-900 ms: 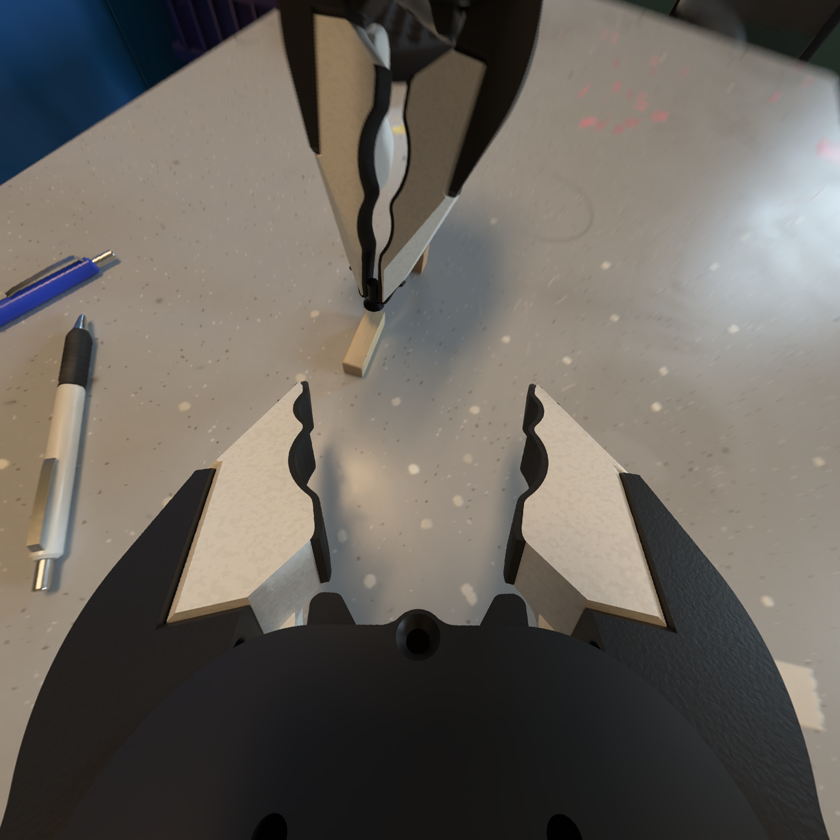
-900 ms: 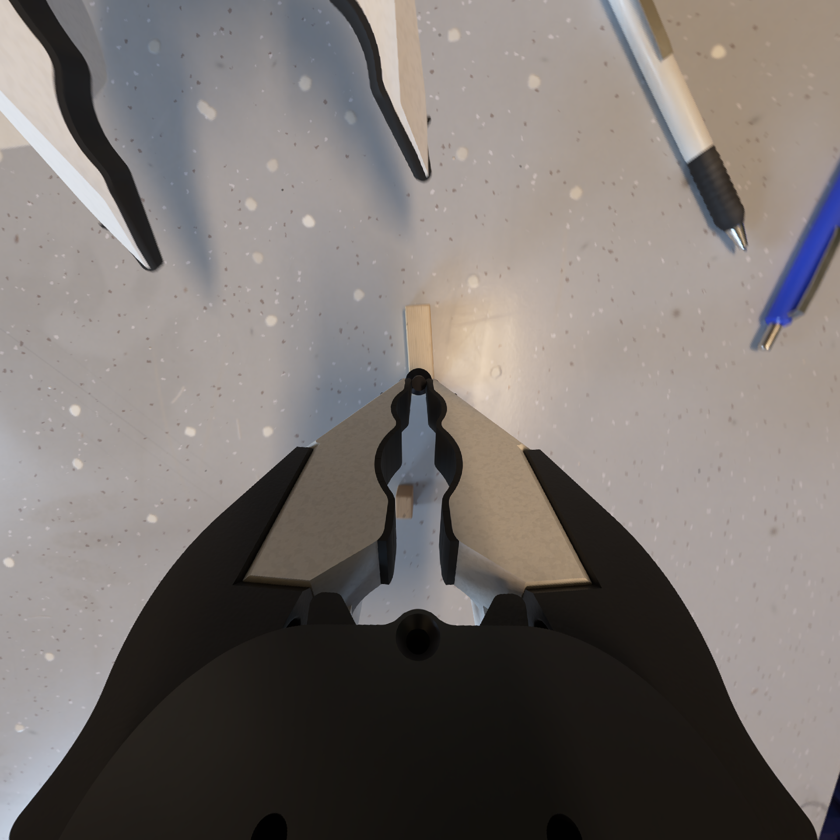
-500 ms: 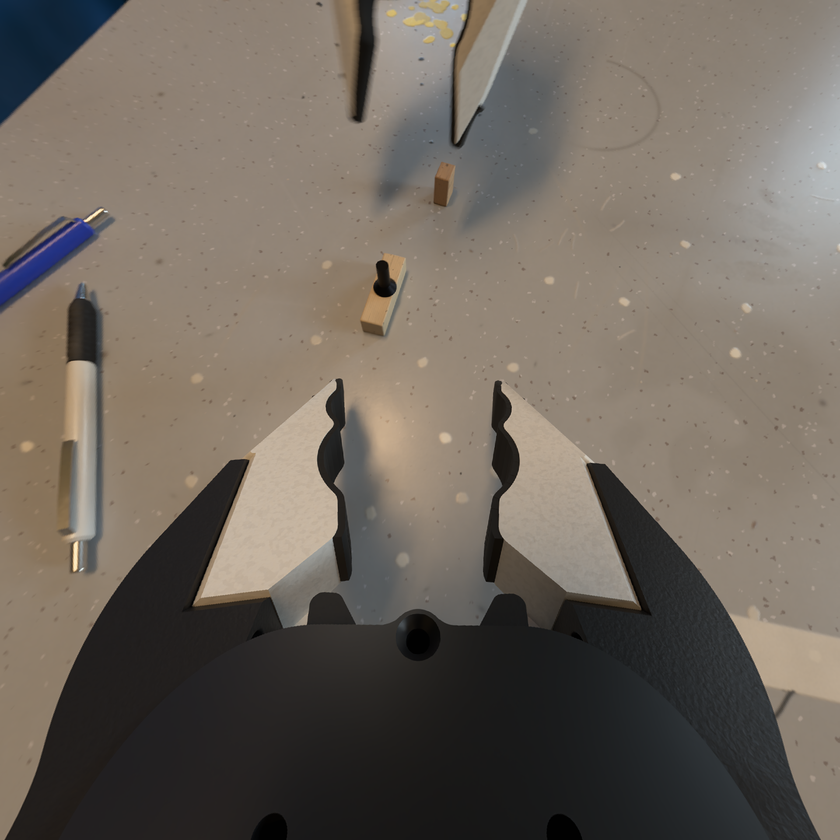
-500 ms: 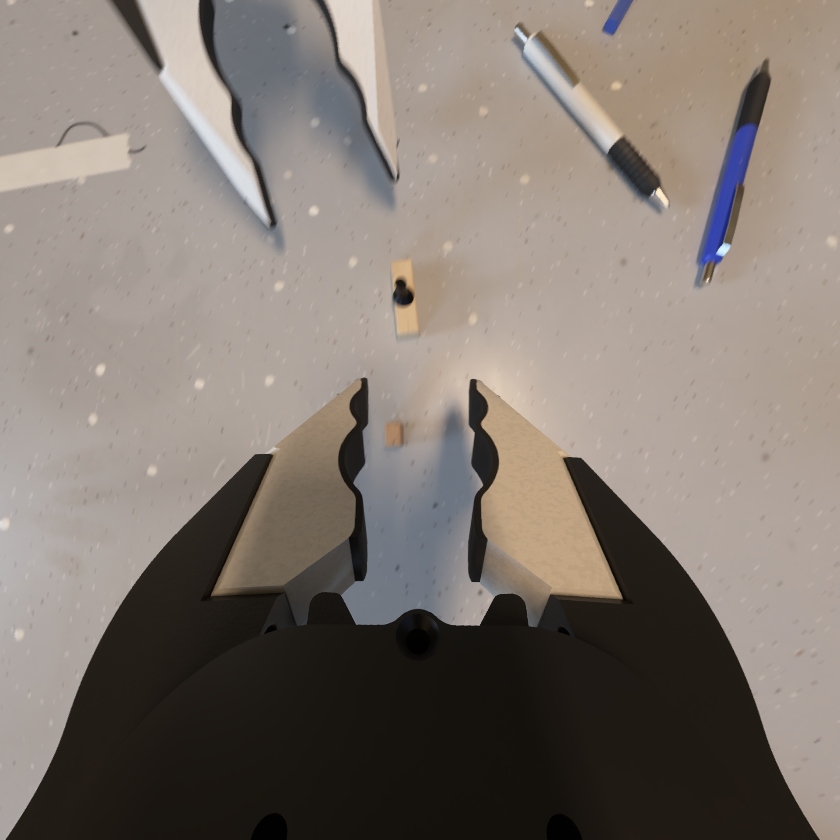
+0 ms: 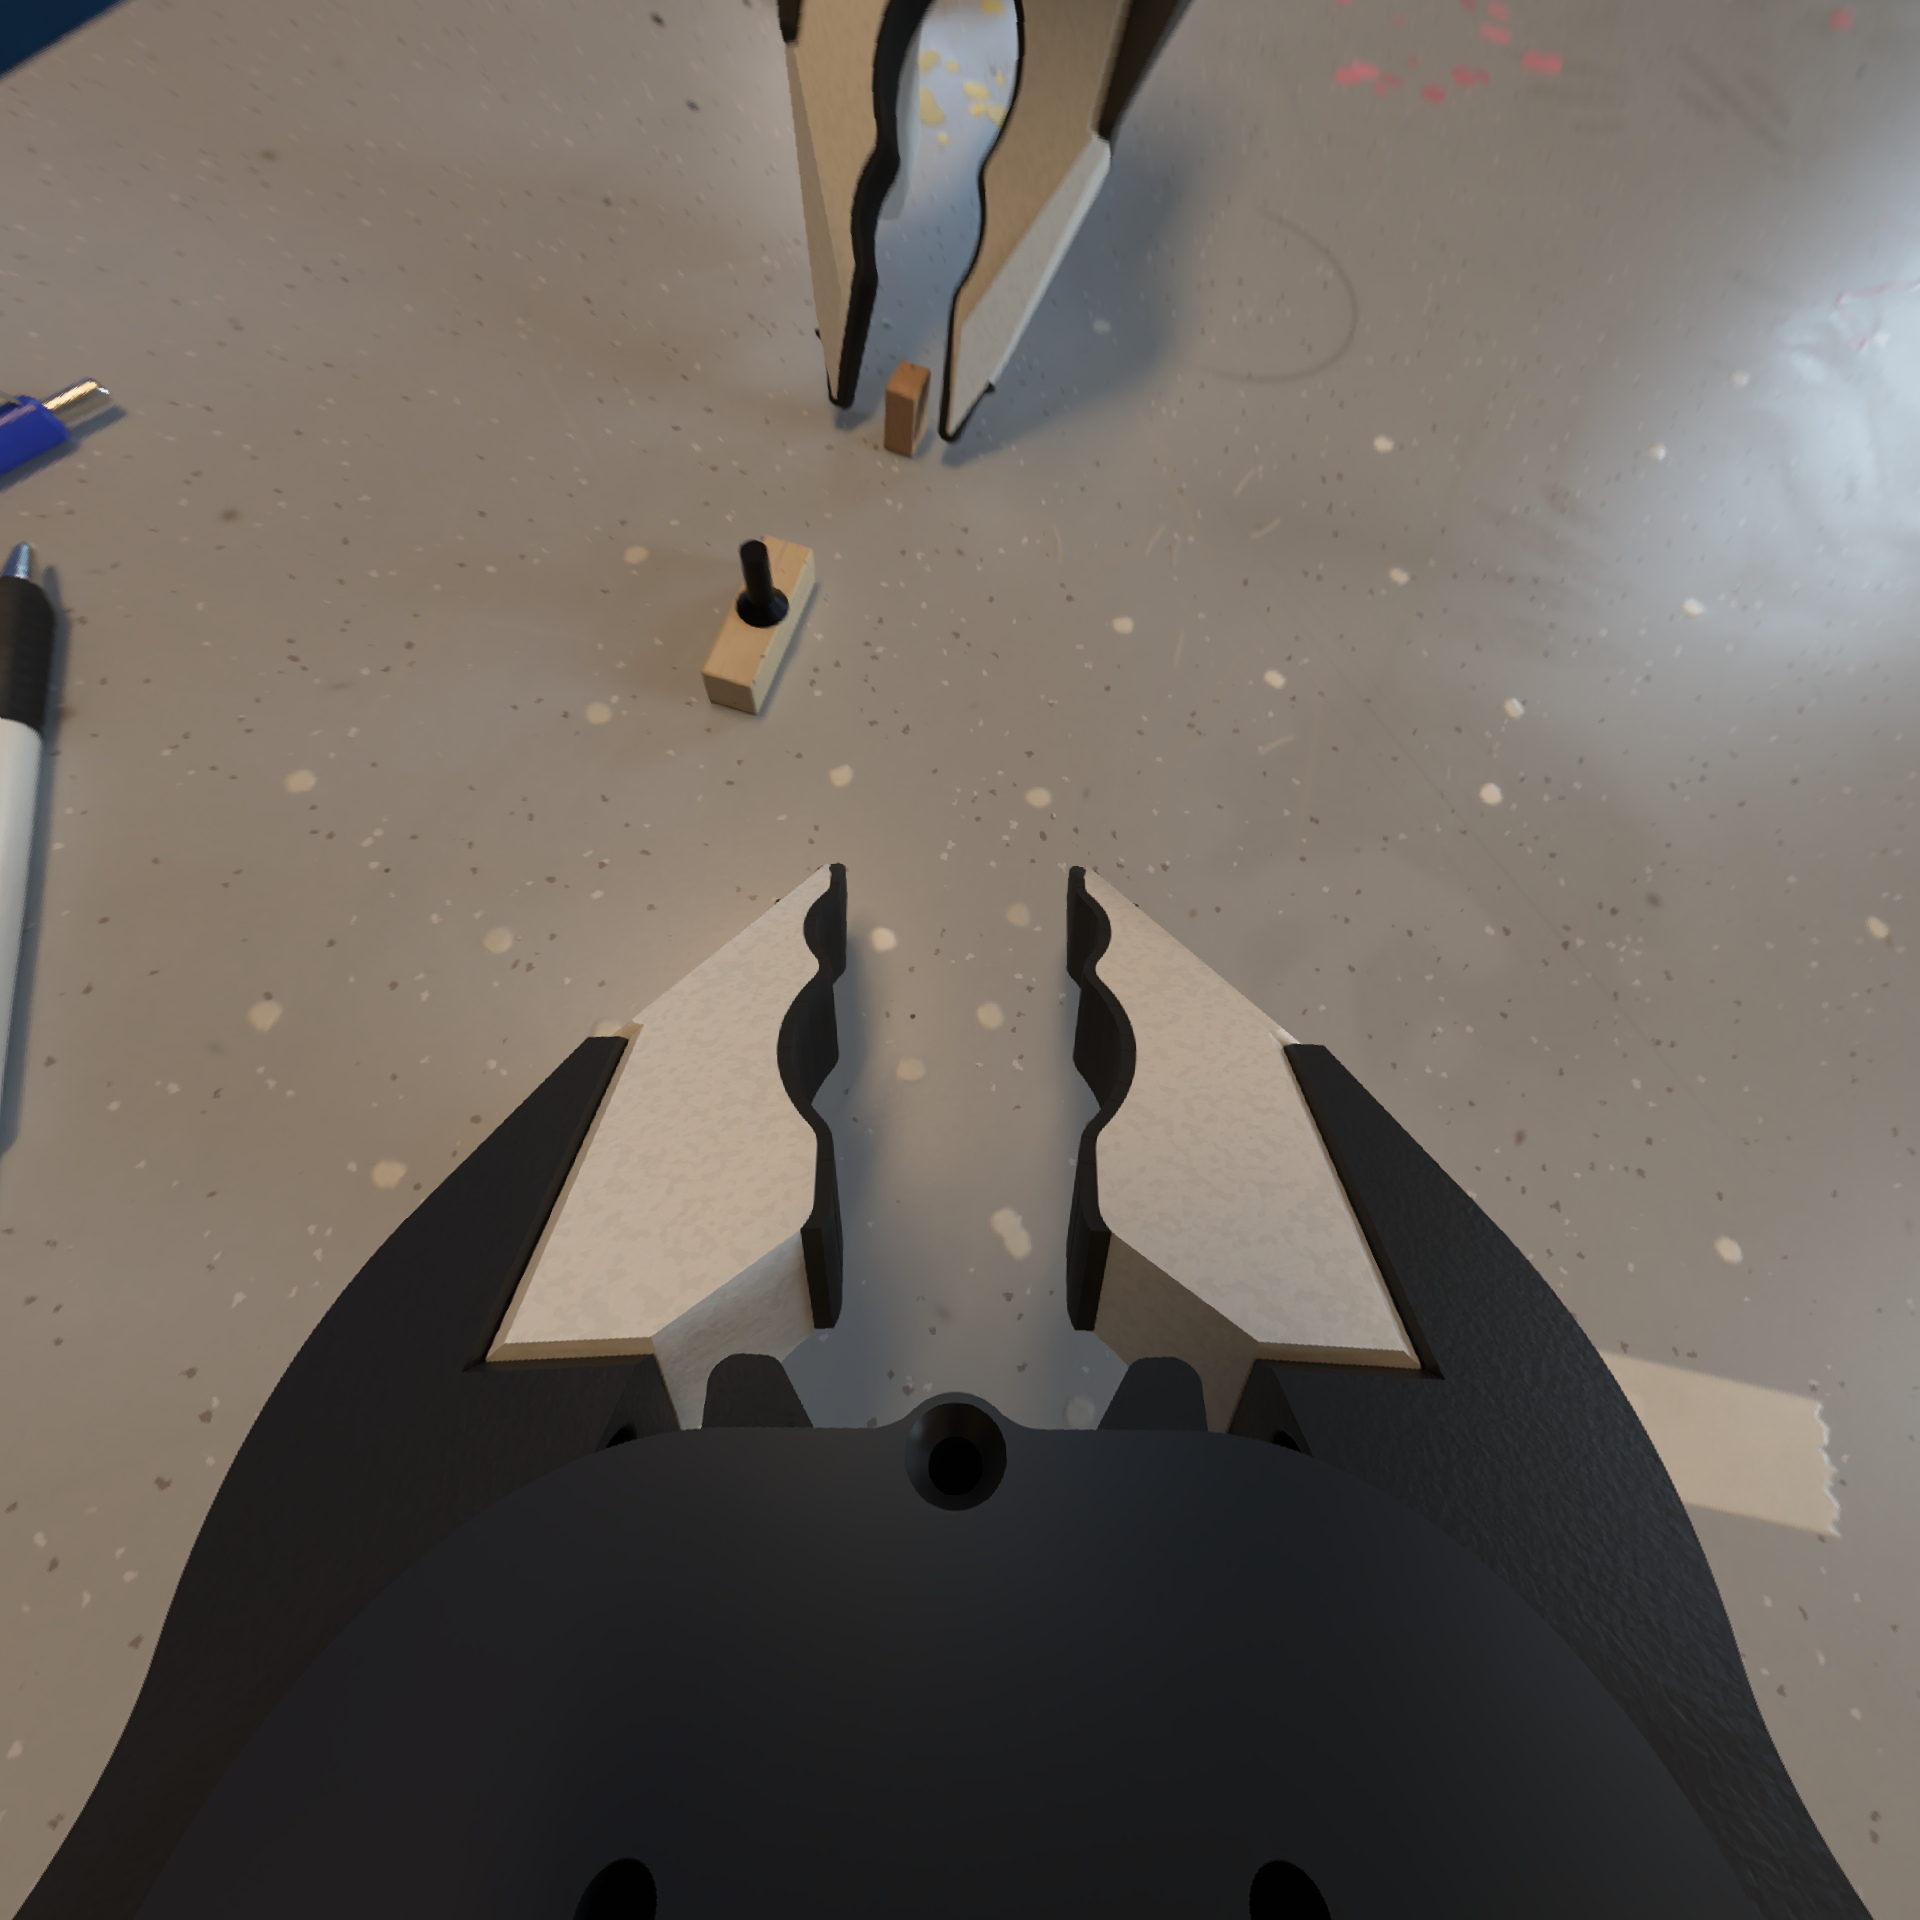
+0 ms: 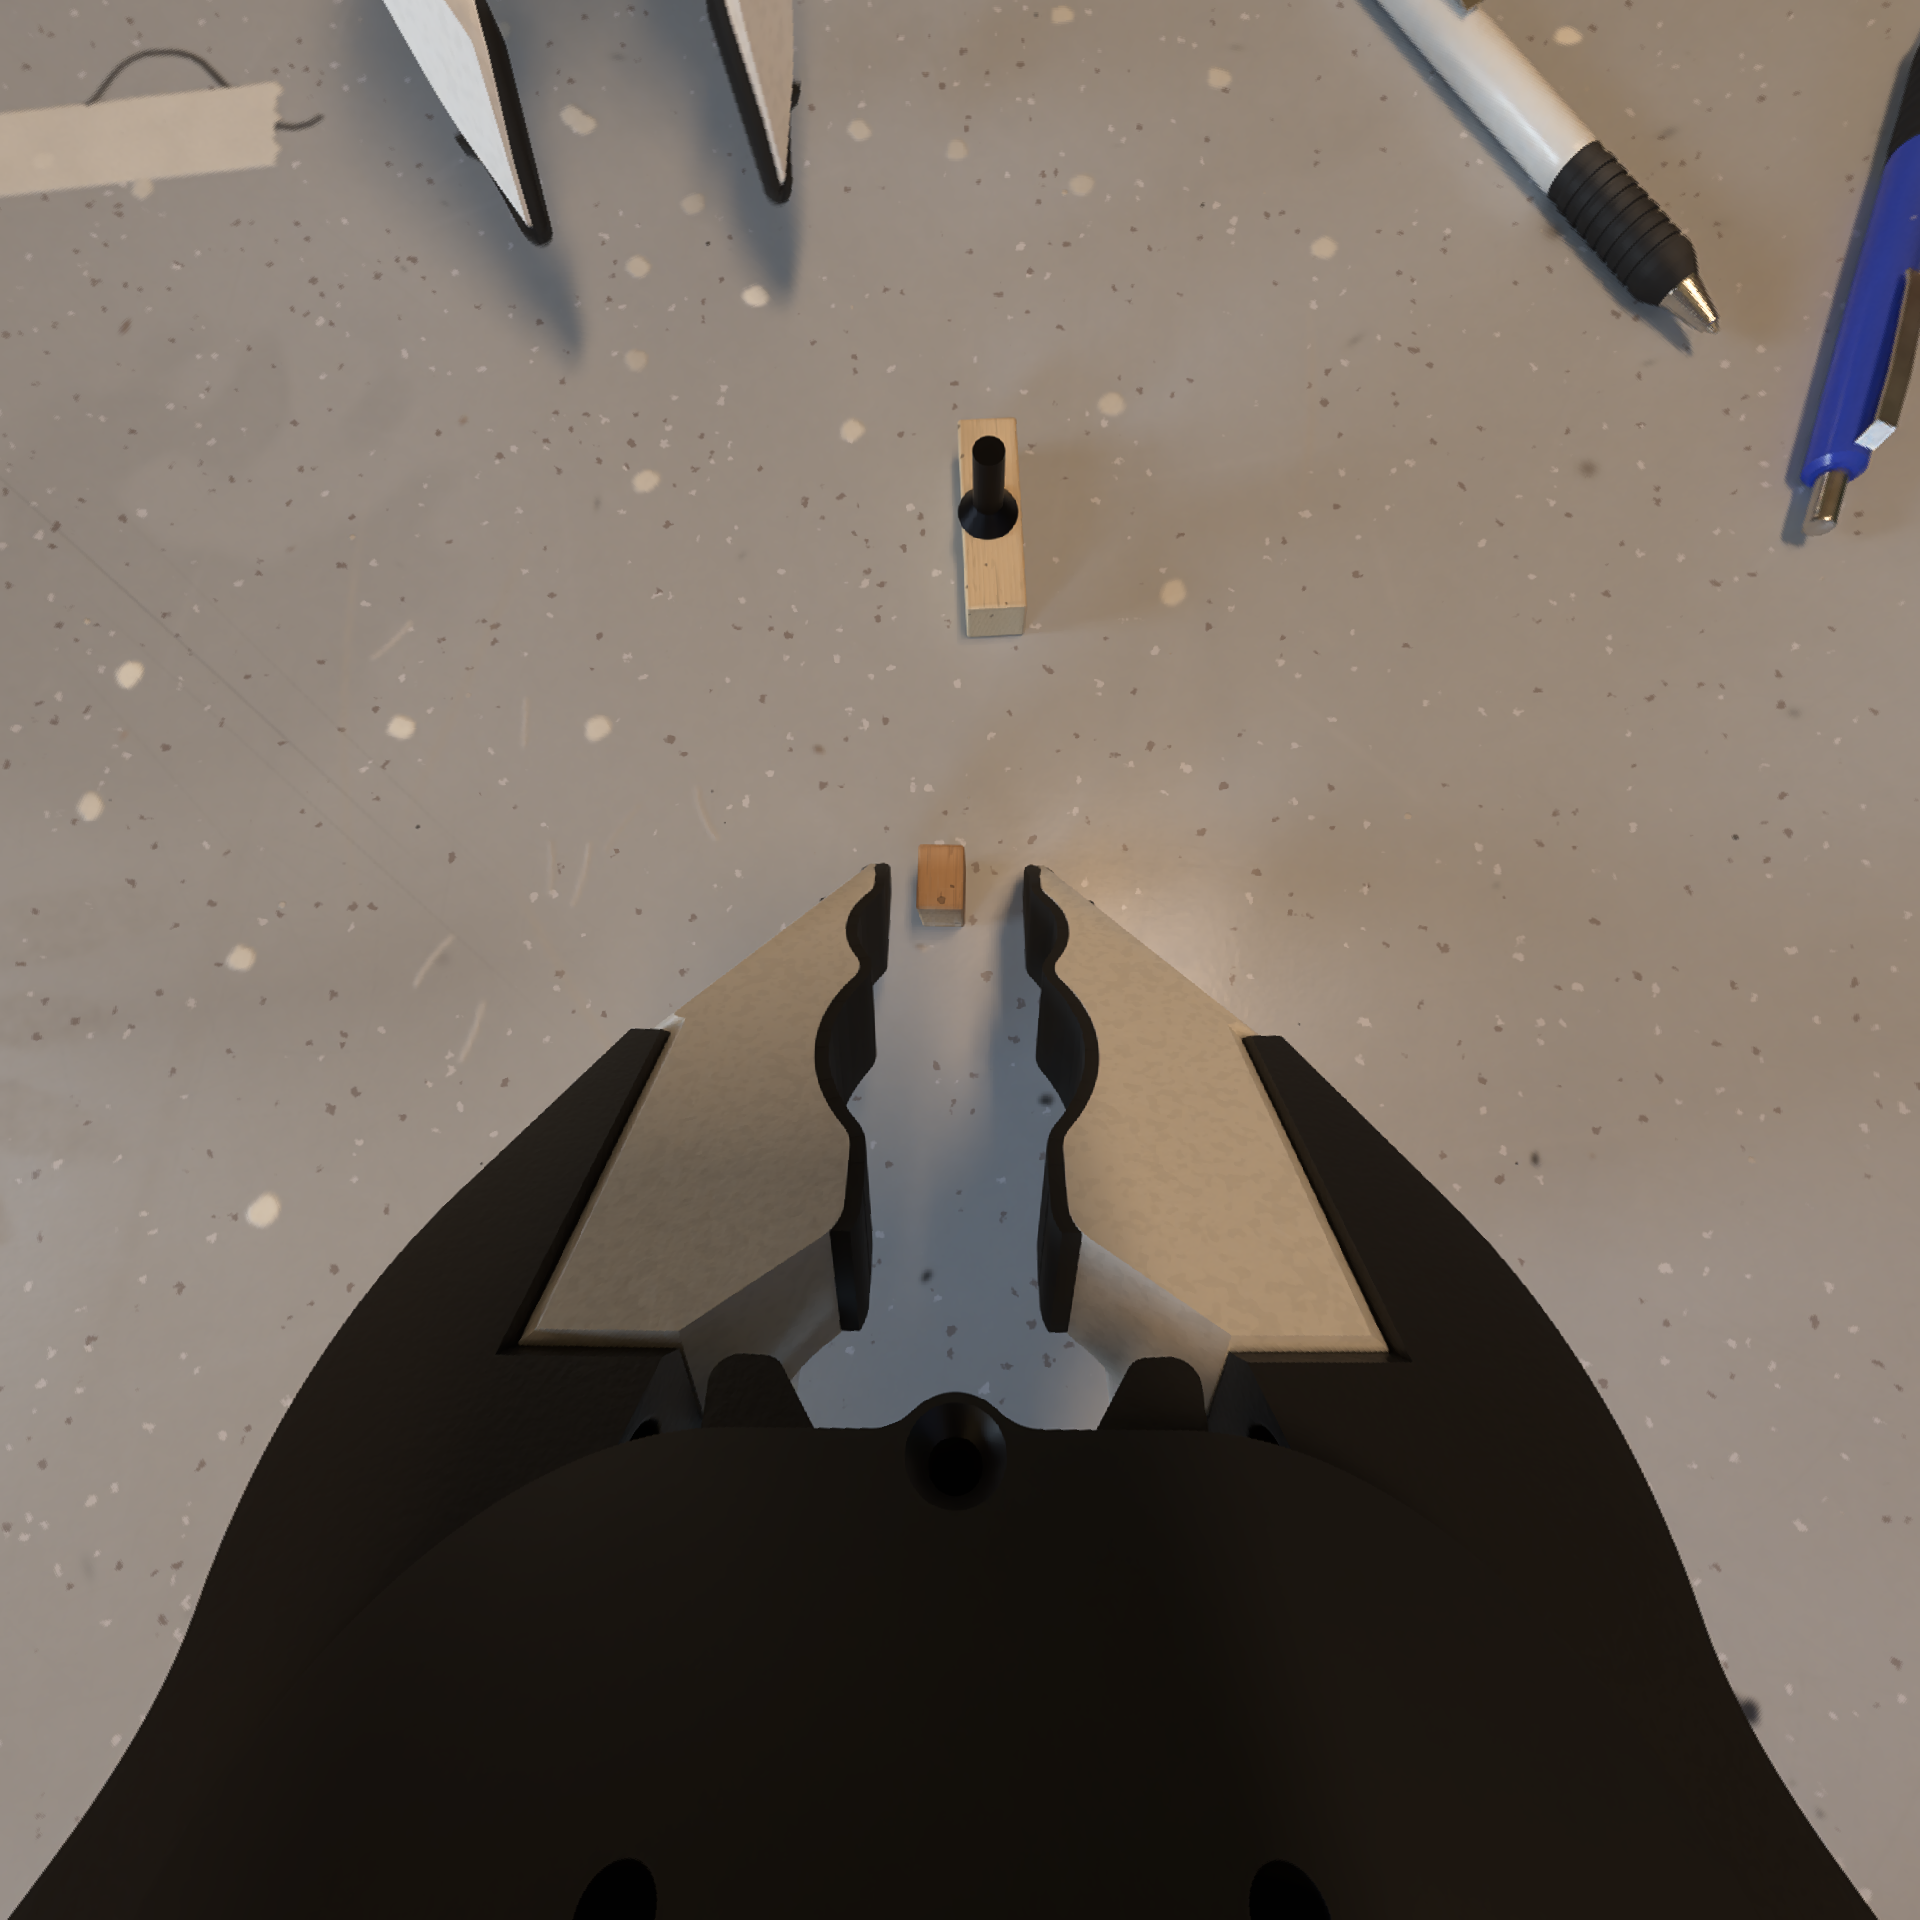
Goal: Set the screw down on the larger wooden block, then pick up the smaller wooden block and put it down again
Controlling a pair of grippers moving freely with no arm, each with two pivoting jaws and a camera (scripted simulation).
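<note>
Black screw [image 6: 985, 488], pale block [image 6: 992, 582], speckled grey table [image 6: 1455, 831]

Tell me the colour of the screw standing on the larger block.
Black screw; clearest in the right wrist view.

**Count on the table**

Two wooden blocks: one larger [image 6: 991, 561], one smaller [image 6: 941, 883]. One black screw [image 6: 987, 488]. Two pens: one white [image 6: 1558, 166], one blue [image 6: 1870, 343]. One strip of tape [image 6: 135, 140]. Two grippers: left [image 5: 956, 883], right [image 6: 956, 883].
</note>
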